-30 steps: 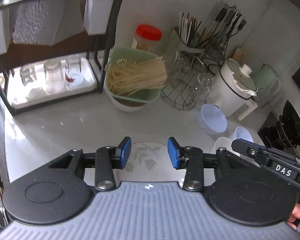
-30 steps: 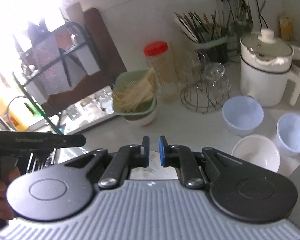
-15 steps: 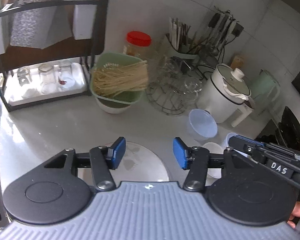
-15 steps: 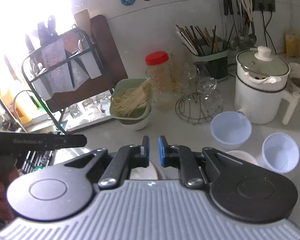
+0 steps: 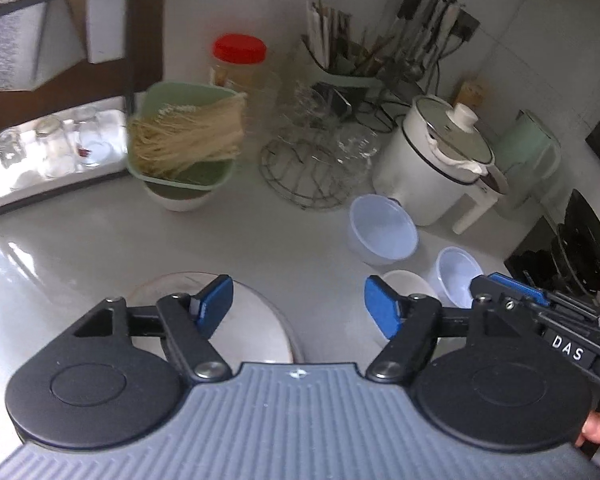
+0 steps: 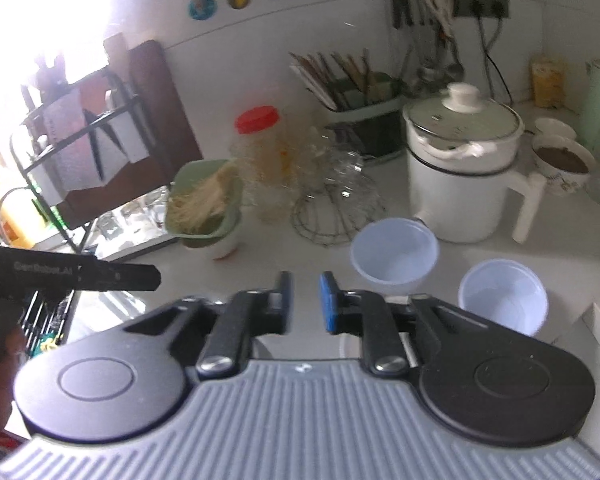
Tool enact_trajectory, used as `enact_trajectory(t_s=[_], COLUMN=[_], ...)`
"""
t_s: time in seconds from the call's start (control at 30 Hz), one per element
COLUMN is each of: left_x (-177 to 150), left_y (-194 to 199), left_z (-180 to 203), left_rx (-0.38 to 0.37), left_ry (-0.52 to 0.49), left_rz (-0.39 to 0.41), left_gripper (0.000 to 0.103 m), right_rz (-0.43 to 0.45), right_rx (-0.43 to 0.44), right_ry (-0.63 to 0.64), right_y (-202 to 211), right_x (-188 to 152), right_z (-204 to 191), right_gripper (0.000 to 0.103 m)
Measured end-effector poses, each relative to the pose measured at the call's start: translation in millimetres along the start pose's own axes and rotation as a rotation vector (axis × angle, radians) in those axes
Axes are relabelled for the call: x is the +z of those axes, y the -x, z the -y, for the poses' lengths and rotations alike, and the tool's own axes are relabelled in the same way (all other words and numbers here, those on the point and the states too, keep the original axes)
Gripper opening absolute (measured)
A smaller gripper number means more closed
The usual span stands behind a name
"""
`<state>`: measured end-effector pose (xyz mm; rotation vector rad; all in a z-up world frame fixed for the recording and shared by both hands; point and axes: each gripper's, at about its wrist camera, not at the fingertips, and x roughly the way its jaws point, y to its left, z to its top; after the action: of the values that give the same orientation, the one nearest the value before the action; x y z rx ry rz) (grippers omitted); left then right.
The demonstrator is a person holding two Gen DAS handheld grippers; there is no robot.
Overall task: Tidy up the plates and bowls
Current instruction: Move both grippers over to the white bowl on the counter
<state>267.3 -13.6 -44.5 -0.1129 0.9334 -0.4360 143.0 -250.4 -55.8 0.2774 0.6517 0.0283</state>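
White tiled walls back a pale grey desk (image 5: 80, 240) crowded along its far edge with a wire glass rack (image 5: 312, 172), a white cooker (image 5: 440, 168) and a green basket of noodles (image 5: 184, 140). Near the left gripper (image 5: 298, 306), whose jaws stand wide apart and empty, a plate (image 5: 256, 328) lies flat on the desk beneath its left finger. To the right sit a pale blue bowl (image 5: 382, 228), a smaller blue bowl (image 5: 458, 272) and a white bowl (image 5: 410, 282), close together. The right gripper (image 6: 305, 304) hovers with a narrow gap, holding nothing, near the pale blue bowl.
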Motion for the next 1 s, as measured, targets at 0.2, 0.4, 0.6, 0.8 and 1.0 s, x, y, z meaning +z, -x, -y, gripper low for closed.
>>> enact_trajectory(t_s=[0.2, 0.4, 0.6, 0.8, 1.0], left_x=[-2.1, -9.5, -20.3, -26.8, -33.7], left_y=[-23.7, -54.3, -87.4, -105.4, -126.8], left_z=[30.1, 62.5, 89.9, 99.5, 105.8], left_rx=[-0.002, -0.024, -0.037, -0.031, -0.009], left_ry=[-0.051, -0.075, -0.095, -0.075, -0.069], left_rz=[-0.008, -0.006, -0.028, -0.035, -0.071], left_gripper=[0.083, 0.083, 0.083, 0.082, 0.082], right_rz=[0.031, 0.029, -0.012, -0.083, -0.135], right_rx=[-0.047, -0.065, -0.054, 0.005, 0.05], right_ry=[-0.097, -0.144, -0.164, -0.172, -0.187], right_y=[3.0, -0.6, -20.9, -44.8, -59.5], right_x=[-2.4, -5.0, -6.7, -16.0, -22.9], right_z=[42.8, 84.0, 117.3, 133.5, 147.1], right_gripper=[0.071, 0.071, 0.071, 0.071, 0.071])
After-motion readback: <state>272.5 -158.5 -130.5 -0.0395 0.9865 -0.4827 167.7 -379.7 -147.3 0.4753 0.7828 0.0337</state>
